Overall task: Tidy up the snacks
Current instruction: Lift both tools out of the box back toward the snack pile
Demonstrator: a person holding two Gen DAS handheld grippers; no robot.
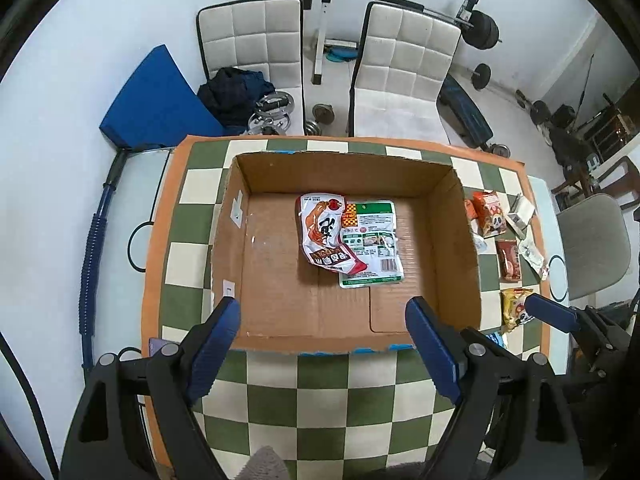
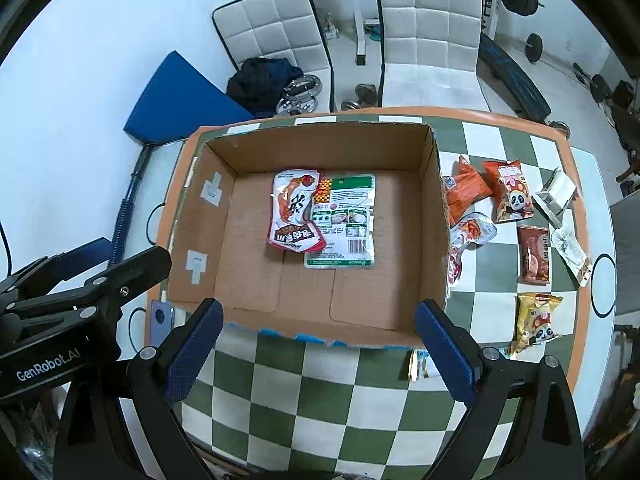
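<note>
The worktop (image 1: pixel 272 396), under a green-and-cream checked cloth, carries an open cardboard box (image 1: pixel 460 240) that fills the middle of both views. Both tools point steeply down over the box's near edge. The left tool (image 1: pixel 324 344) has its blue pads wide apart with nothing between them, and the right tool (image 2: pixel 320 344) stands the same way, empty; its tip also shows at 4 o'clock in the left view, while the left tool's black body sits at 8 o'clock in the right view. On the box floor lie two snack packs: a green-and-white pouch (image 2: pixel 348 224), flat, and a red-and-white pouch (image 2: pixel 294 210) overlapping its 9 o'clock edge. Outside the box's wall at 3 o'clock, loose snacks lie on the cloth: an orange panda pack (image 2: pixel 508 192), crumpled orange packs (image 2: pixel 466 194) against the wall, a brown pack (image 2: pixel 534 254), a yellow panda pack (image 2: pixel 536 322) and pale packets (image 2: pixel 570 248) near the edge. A phone (image 2: pixel 161 320) lies at the box's 8 o'clock corner. Two white padded chairs (image 1: pixel 404 64) stand beyond the worktop at 12 o'clock, with a barbell rack (image 1: pixel 326 20) behind them.
</note>
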